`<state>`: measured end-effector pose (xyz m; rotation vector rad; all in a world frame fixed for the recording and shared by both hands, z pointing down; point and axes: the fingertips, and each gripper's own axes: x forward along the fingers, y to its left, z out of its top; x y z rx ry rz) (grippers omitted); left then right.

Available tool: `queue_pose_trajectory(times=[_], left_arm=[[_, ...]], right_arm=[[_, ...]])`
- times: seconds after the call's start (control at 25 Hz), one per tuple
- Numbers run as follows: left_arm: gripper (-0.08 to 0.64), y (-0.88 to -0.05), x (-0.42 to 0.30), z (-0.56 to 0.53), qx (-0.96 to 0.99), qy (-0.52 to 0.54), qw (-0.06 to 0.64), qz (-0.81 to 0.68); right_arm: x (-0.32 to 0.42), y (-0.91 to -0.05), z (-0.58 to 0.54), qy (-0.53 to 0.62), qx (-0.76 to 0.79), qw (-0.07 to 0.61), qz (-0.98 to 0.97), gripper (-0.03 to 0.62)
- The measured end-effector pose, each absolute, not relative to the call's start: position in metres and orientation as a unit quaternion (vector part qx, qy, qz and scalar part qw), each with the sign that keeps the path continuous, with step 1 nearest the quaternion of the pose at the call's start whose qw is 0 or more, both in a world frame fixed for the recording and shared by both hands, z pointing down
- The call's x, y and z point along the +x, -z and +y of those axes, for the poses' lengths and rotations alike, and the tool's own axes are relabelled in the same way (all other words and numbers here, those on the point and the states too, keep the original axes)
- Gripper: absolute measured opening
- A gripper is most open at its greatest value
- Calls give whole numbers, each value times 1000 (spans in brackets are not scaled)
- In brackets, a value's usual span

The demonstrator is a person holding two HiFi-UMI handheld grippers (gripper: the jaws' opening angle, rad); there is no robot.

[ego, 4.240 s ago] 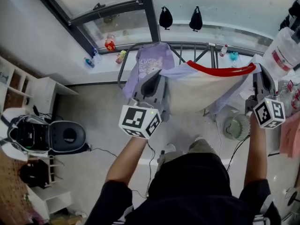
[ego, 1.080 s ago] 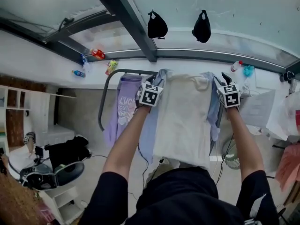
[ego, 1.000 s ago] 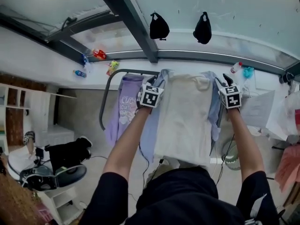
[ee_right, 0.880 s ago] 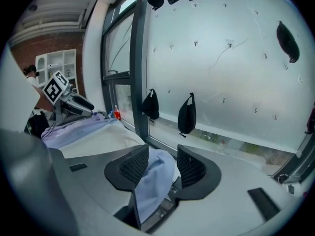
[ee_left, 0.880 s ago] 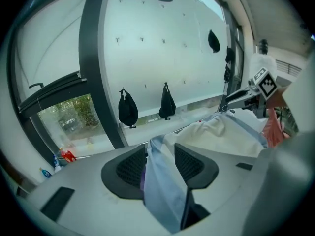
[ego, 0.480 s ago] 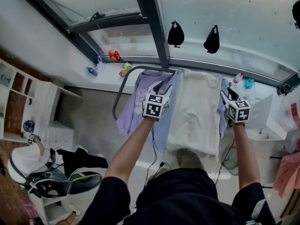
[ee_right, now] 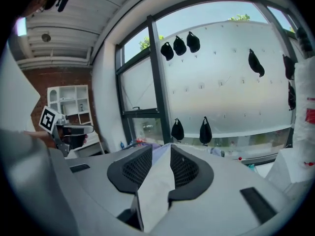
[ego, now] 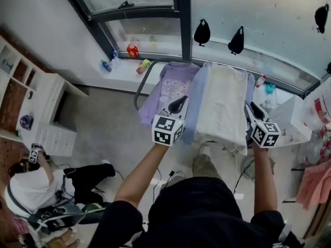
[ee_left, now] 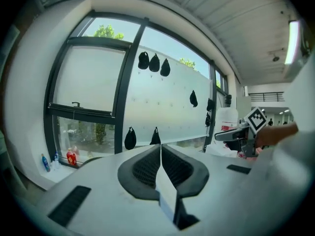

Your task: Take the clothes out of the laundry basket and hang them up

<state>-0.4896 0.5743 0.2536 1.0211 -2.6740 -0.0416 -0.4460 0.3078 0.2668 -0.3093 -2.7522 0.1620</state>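
Note:
A cream shirt (ego: pixel 222 105) hangs over the drying rack (ego: pixel 142 81) below the window, over a lavender garment (ego: pixel 195 107), with a purple printed shirt (ego: pixel 168 89) to their left. My left gripper (ego: pixel 178 103) is in front of the lavender hem, apart from the cloth. In the left gripper view its pads (ee_left: pixel 161 154) meet, shut on nothing. My right gripper (ego: pixel 252 107) floats by the cream shirt's right edge. Its jaws (ee_right: pixel 161 154) have just been closing but still show a gap, with nothing between them. No laundry basket is in view.
Black bags (ego: pixel 201 33) hang on the window and bottles (ego: pixel 133 50) stand on the sill. A white shelf unit (ego: pixel 31 102) lines the left wall. A person (ego: pixel 31 187) sits on the floor at lower left. Pink cloth (ego: pixel 313 182) hangs at the right.
Both grippers have let go of the cream shirt's top corners and pulled back toward me. The shirt stays draped on the rack. The left jaws have shut.

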Motion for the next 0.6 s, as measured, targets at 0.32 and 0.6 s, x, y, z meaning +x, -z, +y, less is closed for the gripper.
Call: queue_pose_trajectory(times=[0.32,0.6], left_arm=[[6,-246,-375,633,344,99,124,-925],[6,-262,-308,641,345,102,152,-921]], right_arm=[[-319,-264,380,-76,-110,189,-973,0],[-266,-247,388,-71,-109,144,-981,0]])
